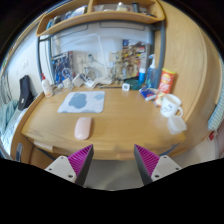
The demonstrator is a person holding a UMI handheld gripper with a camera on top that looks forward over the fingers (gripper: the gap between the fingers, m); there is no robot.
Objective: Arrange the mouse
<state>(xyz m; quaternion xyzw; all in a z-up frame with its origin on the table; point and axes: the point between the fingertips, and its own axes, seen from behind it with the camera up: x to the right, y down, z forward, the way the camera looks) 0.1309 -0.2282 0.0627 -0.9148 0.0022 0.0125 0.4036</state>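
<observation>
A pale pink mouse (83, 127) lies on the wooden desk (120, 125), ahead of my left finger and a little beyond it. A light blue-grey mouse mat (81, 102) lies farther back on the desk, behind the mouse. My gripper (113, 158) is open and empty, held above the desk's front edge, with its two purple pads (82, 160) spread wide apart. Nothing stands between the fingers.
A white mug (171, 104) and an orange carton (167, 81) stand at the right of the desk, with a clear cup (176, 124) nearer the front. Small items (125, 87) stand at the back by the window. Shelves (100, 18) hang above. A black object (25, 92) stands at the left.
</observation>
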